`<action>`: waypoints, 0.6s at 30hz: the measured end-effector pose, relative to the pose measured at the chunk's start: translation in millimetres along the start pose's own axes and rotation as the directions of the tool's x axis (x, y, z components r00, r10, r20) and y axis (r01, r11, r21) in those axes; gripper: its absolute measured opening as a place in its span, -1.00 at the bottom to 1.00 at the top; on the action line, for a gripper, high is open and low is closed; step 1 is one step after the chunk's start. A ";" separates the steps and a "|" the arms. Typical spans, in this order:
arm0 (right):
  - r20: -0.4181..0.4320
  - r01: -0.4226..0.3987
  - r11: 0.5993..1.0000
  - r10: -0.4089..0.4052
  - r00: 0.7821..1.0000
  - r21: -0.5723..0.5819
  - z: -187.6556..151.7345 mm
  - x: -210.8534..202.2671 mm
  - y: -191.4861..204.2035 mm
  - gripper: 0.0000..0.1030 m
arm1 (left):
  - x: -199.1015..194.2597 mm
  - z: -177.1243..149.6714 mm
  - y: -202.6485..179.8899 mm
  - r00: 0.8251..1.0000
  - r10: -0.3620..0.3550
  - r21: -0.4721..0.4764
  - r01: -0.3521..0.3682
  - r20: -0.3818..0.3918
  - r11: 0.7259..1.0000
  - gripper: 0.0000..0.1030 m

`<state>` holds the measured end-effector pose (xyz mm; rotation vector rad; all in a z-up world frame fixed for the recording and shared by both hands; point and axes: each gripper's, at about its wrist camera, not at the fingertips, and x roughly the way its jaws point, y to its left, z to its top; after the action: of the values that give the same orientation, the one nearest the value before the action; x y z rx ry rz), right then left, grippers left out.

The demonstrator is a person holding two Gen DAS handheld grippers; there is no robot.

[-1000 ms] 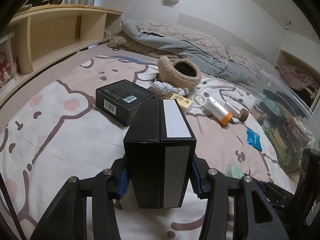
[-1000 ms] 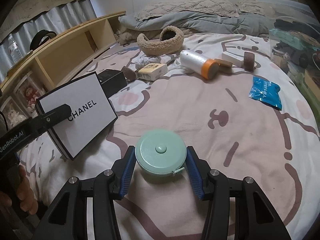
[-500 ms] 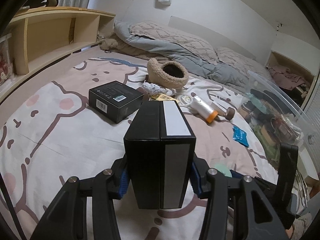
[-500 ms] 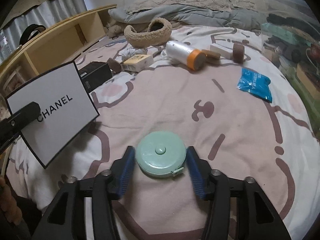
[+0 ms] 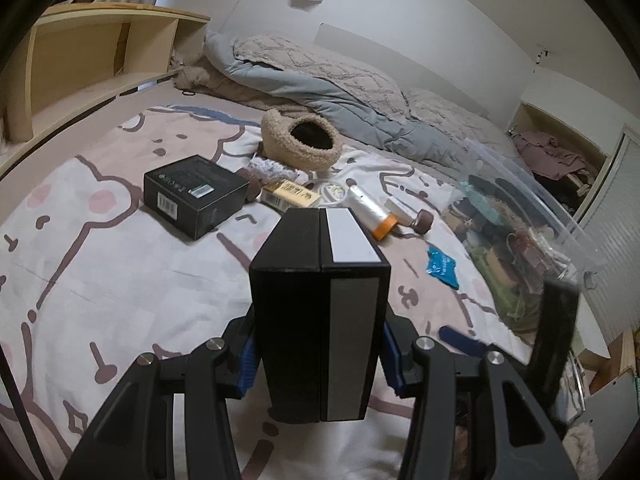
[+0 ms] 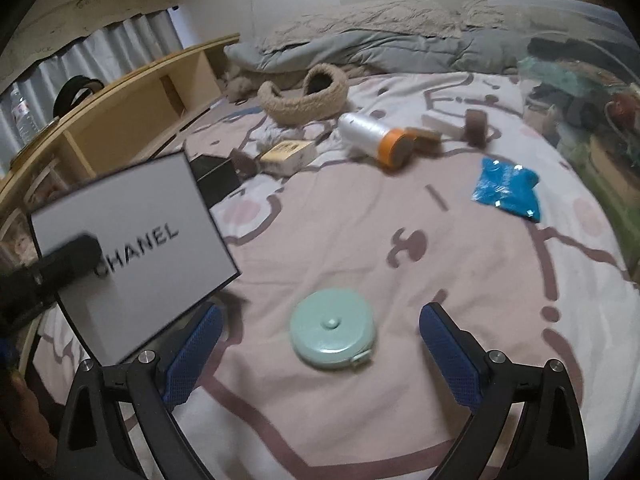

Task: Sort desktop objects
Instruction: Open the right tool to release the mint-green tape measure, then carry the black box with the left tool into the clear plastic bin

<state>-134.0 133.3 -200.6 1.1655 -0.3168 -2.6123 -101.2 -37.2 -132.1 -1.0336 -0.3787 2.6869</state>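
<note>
Left wrist view: left gripper (image 5: 319, 354) pinches a black-and-white box (image 5: 320, 312) by its two side faces, blue pads pressed on it, box upright and clear of the bed (image 5: 100, 280). Past it on the patterned bedsheet: a black carton (image 5: 196, 195) toward the left side, a yellow-white small box (image 5: 290, 196) just beside it, a fuzzy beige pouch (image 5: 302, 144) further toward the head of the bed, and a white bottle with orange cap (image 5: 371, 216) lying on its side. A blue packet (image 5: 442, 267) lies toward the right edge, near a clear storage bin (image 5: 520, 216) full of mixed items. One finger of the right gripper (image 5: 460, 336) shows low right, blurred. Grey quilt (image 5: 320, 80) bunched at the head end, wooden shelf (image 5: 80, 60) along the left edge.

Right wrist view: right gripper (image 6: 320, 344), jaws opening and spread wide. A round mint-green tape measure (image 6: 333, 334) lies flat on the bedsheet between the pads, touching neither. The held box, white face printed CHANEL (image 6: 132, 252), sits at left, tilted, with a left gripper finger across it, blurred. Mid-bed: bottle (image 6: 374, 134), packet (image 6: 506, 188), small box (image 6: 288, 152), pouch (image 6: 304, 94). Bin (image 6: 580, 92) at the right edge.
</note>
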 end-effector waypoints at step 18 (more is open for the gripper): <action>0.021 -0.228 0.974 0.228 0.973 -0.010 0.0 -13.0 16.2 -0.27 | -23.7 16.0 -25.0 0.993 -0.116 -0.015 0.116 0.016 0.993 -0.04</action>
<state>-123.2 122.3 -186.7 1.0320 -0.4193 -2.4258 -91.8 -23.5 -98.0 -0.9653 -0.4501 2.5936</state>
